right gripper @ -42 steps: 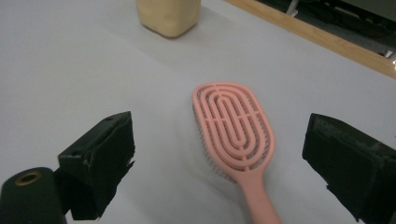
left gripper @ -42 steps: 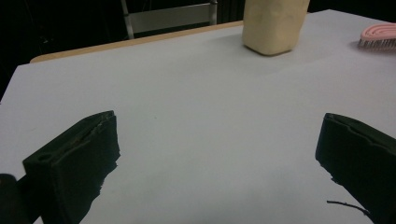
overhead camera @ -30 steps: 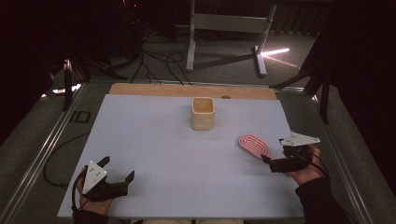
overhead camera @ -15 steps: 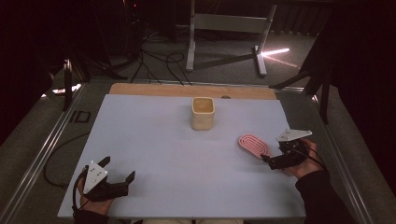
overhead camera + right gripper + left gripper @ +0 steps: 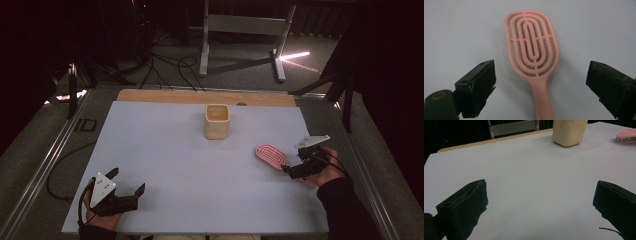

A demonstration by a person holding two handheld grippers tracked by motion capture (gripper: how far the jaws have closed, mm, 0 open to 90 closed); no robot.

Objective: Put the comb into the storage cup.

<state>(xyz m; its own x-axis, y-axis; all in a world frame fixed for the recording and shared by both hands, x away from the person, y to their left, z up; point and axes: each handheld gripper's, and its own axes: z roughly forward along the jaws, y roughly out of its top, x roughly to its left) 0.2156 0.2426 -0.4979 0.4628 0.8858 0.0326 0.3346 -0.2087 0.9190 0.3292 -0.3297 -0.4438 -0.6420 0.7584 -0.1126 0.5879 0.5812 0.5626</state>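
Hairbrush [image 5: 534,57] lies flat, handle toward right gripper [image 5: 541,87], jaws wide open either side, gripping nothing, prob. lined up for pickup. Left gripper [image 5: 122,192] at 7 o'clock, open, empty.

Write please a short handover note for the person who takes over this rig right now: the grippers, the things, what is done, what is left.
Right gripper: open, jaws on either side of the brush handle, not yet closed on it.
Left gripper: open, holds nothing, resting at the near left of the table.
Brush: pink, lies flat at the right side of the table, handle toward the right gripper.
Cup: beige, upright, at the far middle of the table.
Done: right gripper lined up on the handle.
Left: probably close on the handle and lift; the cup looks like the likely place for the brush, but that is a guess.
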